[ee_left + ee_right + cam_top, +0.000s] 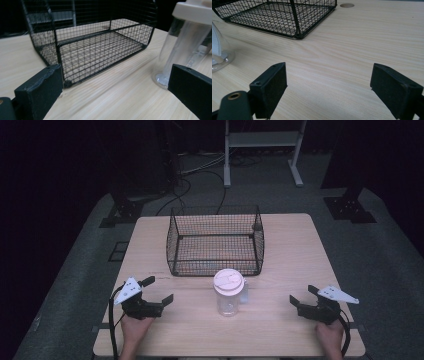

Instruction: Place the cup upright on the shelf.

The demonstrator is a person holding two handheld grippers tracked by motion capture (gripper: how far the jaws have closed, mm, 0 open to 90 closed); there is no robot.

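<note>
Dark room all around, cables and a white frame on the grey floor at the back, and the pale wooden worktop (290, 250) is the one lit spot. So the thing that matters: the clear plastic jug with the pinkish-white lid (229, 292) stands upright near the front edge, just in front of the black wire mesh basket (215, 240) and apart from it, pretty much midway between the two hands. From the left tool (159, 290) it lies off to the right; in the left gripper view its base (175, 55) sits just beyond the right-hand jaw, so not lined up between them yet. From the right tool (302, 295) it's off to the left, barely at the edge (218, 53). Both tools are spread wide, nothing in them. I'd say the left one looks a bit nearer, and the jug's long axis is vertical, so a sideways approach across the body seems the way in.
</note>
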